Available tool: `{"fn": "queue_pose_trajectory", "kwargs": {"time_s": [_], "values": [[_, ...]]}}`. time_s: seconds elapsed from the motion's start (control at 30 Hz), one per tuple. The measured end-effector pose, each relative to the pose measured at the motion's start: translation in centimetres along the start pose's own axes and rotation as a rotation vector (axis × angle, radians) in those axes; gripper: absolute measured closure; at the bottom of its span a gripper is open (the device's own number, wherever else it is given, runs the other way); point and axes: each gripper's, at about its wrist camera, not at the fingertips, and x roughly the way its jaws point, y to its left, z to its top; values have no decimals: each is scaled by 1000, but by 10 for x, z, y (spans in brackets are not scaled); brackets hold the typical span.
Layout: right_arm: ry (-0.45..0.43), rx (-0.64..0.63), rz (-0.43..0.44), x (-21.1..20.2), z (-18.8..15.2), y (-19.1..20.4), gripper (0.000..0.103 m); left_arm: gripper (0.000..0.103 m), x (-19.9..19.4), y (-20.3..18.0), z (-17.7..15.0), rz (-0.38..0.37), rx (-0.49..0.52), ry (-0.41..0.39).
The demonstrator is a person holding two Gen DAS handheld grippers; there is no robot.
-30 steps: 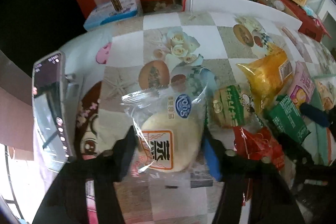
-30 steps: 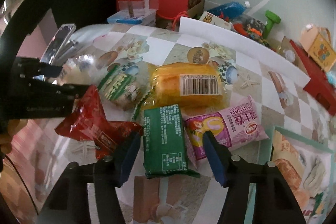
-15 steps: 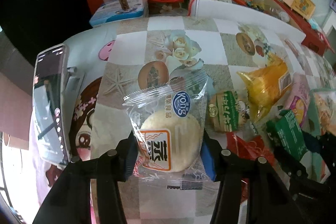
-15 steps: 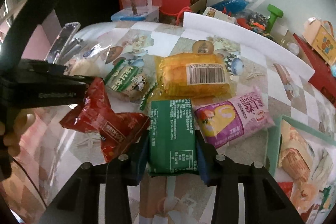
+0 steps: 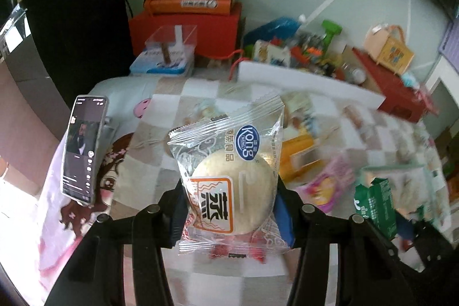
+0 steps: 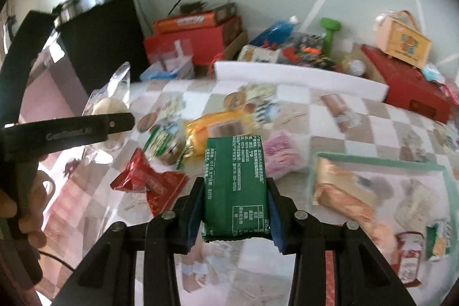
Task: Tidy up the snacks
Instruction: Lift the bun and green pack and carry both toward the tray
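Both packets lifted off table: left gripper (image 5: 231,215) pinching bun packet (image 5: 229,177), right gripper (image 6: 233,215) pinching green packet (image 6: 235,185)

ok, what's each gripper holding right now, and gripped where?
Left gripper clamps the clear-wrapped bun packet across its lower half, side to side. Right gripper clamps the green snack pack across the long sides of its near end. Both are lifted.

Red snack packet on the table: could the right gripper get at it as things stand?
Probably not right now. The right gripper is shut on the green packet, so its jaws are occupied. The red snack packet itself lies uncovered on the table, lower left of the gripper.
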Motion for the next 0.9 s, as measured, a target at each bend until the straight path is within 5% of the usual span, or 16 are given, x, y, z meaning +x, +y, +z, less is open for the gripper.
{"fn": "queue_pose_trajectory", "kwargs": {"time_s": [0.23, 0.9], "values": [[-54, 95, -97, -26, 2, -53, 61, 49, -12, -40, -2, -75, -21, -28], [-143, 373, -337, -86, -16, -191, 61, 49, -26, -154, -26, -217, 211, -27]]}}
